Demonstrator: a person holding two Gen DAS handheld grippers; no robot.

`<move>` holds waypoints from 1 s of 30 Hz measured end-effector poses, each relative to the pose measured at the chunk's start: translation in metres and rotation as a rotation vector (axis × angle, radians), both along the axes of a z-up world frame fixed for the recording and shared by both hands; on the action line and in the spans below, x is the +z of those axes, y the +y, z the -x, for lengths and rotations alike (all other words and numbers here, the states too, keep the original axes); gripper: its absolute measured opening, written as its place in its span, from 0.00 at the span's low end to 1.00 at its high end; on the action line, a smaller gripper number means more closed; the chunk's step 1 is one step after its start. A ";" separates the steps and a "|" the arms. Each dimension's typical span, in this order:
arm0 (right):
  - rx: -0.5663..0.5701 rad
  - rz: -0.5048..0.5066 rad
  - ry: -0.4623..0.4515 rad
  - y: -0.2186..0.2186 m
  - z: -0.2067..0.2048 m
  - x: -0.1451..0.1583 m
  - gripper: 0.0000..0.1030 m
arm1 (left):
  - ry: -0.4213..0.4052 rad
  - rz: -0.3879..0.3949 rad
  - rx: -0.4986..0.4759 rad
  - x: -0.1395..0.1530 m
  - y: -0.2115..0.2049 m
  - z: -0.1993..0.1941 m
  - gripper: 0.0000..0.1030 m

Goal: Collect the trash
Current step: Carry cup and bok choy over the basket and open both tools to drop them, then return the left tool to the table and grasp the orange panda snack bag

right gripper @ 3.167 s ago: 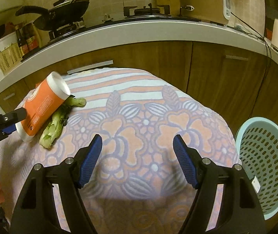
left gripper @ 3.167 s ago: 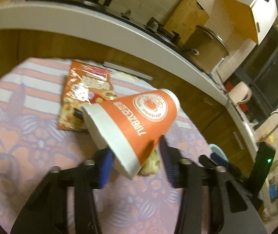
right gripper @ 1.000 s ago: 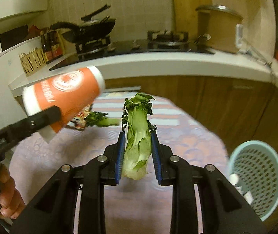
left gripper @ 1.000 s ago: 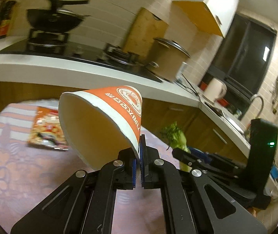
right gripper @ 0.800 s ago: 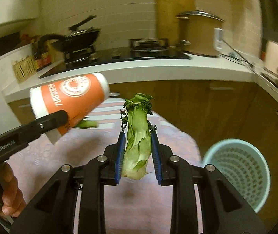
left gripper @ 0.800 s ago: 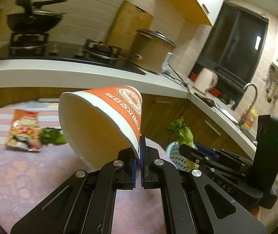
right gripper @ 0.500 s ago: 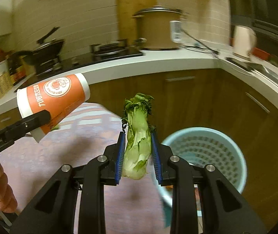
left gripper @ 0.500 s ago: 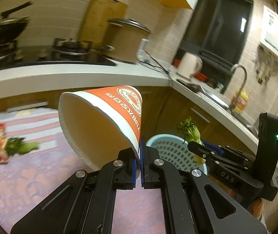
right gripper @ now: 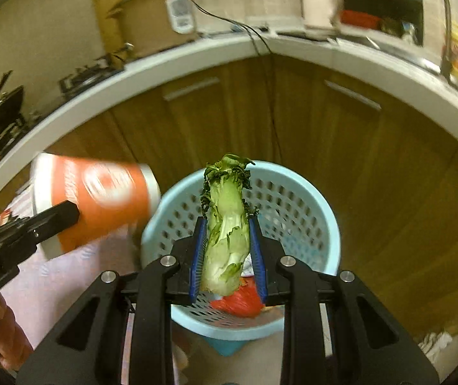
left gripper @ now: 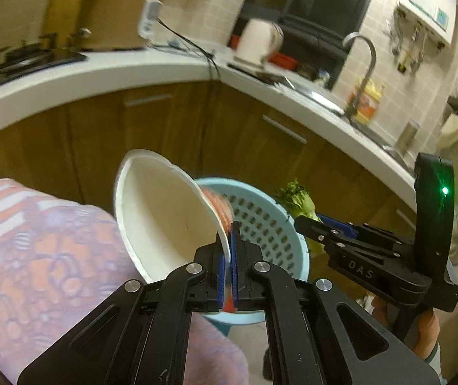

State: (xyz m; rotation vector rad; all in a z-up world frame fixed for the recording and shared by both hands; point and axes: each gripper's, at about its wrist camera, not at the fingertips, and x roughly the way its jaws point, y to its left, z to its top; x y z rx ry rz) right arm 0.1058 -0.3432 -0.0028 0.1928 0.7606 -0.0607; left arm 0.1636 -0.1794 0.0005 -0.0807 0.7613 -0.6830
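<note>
My left gripper (left gripper: 228,266) is shut on the rim of an orange and white paper cup (left gripper: 164,218). The cup lies tilted on its side, just left of a light blue perforated bin (left gripper: 270,224). In the right wrist view the cup (right gripper: 100,195) hangs at the bin's left rim. My right gripper (right gripper: 227,256) is shut on a green leafy vegetable stalk (right gripper: 227,224), held upright above the bin (right gripper: 319,211). The right gripper also shows in the left wrist view (left gripper: 312,224), holding the stalk (left gripper: 296,199) at the bin's right side. Red trash (right gripper: 242,303) lies in the bin.
A table with a pink and orange patterned cloth (left gripper: 36,256) is at the left. Wooden cabinets (right gripper: 341,147) under a white counter (right gripper: 197,51) curve behind the bin. A kettle (left gripper: 258,43), a pot (left gripper: 113,16) and a sink tap (left gripper: 362,54) stand on the counter.
Both grippers have swung right from the table to the bin, carrying the cup and the stalk. The stalk now hangs above the bin's opening and the cup is at its left rim.
</note>
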 end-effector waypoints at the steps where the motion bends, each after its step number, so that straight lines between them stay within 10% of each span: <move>1: -0.006 0.003 0.014 -0.003 -0.002 -0.005 0.23 | 0.008 -0.008 -0.007 -0.004 -0.006 -0.002 0.02; 6: -0.018 0.001 0.066 -0.006 -0.010 -0.023 0.23 | 0.052 -0.046 -0.021 -0.023 -0.026 -0.012 0.02; 11: -0.032 -0.006 0.094 -0.011 -0.015 -0.033 0.24 | 0.082 -0.079 0.004 -0.036 -0.026 -0.019 0.39; 30: 0.079 -0.009 -0.011 0.043 -0.005 0.013 0.46 | 0.048 0.008 0.130 -0.007 0.057 0.003 0.41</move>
